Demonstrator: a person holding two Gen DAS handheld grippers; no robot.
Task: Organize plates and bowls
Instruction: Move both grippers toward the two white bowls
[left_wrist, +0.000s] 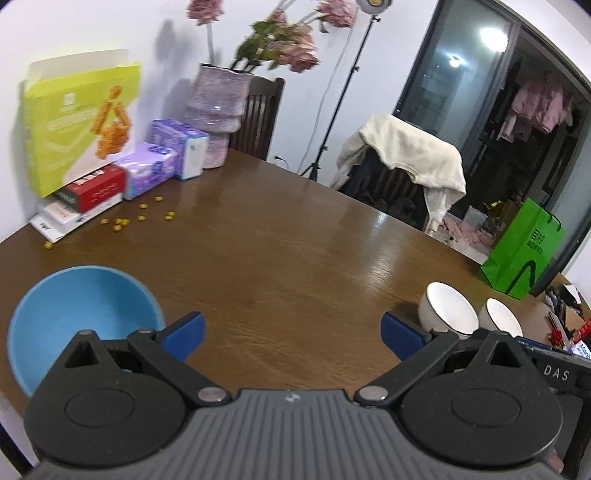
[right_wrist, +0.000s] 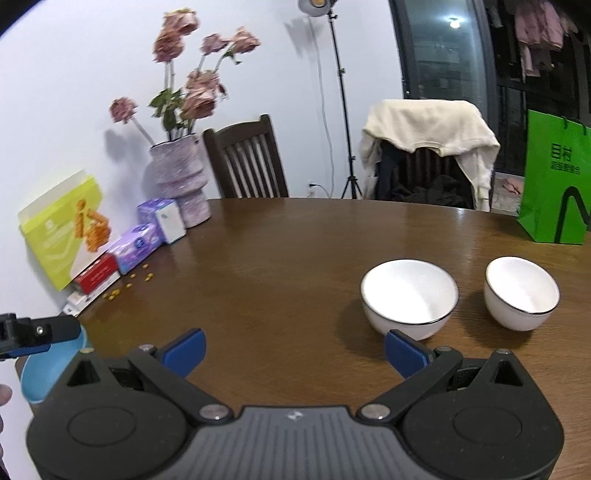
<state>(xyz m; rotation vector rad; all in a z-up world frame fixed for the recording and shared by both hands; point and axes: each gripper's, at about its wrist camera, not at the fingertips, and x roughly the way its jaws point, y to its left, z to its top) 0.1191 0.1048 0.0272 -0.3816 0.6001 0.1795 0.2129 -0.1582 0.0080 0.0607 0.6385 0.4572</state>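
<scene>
- Wooden table (right_wrist: 288, 258) – brown, rounded edge, fills most of both views; holds everything below.
- Chair w/ cream cloth (right_wrist: 428, 129) draped over its back, at far side of table; second chair (right_wrist: 247, 158), dark slatted, just beside vase.
- Green paper bag (right_wrist: 554, 181) upright at far right edge of table; also in left wrist view (left_wrist: 524, 247).
- Yellow-green box (left_wrist: 81, 118) leaning on wall at far left, behind red box (left_wrist: 96, 188) and purple tissue packs (left_wrist: 162, 155).
- Vase (right_wrist: 181, 181) w/ pink flowers, against wall near tissue packs.
- Lamp stand (right_wrist: 340, 92) on tripod behind table, btwn the two chairs.
- Left gripper (left_wrist: 291, 332) – blue-padded fingers spread wide, nothing btwn them, above bare wood; blue bowl beside its left finger.
- Right gripper (right_wrist: 293, 349) – fingers spread wide too, holding nothing; right finger tip just in front of nearer white bowl, contact can't be told.
- Blue bowl (left_wrist: 81, 317) upright, near table edge at left; in right wrist view only a slice (right_wrist: 51, 369) shows, partly under the other gripper's finger.
- Two white bowls w/ dark rims, upright, side by side, apart – larger (right_wrist: 410, 295) left of smaller (right_wrist: 521, 291); in left wrist view (left_wrist: 448, 308) and (left_wrist: 502, 317) at right.
- Small yellow bits (left_wrist: 125, 219) scattered on wood near the boxes – too small to ID.
</scene>
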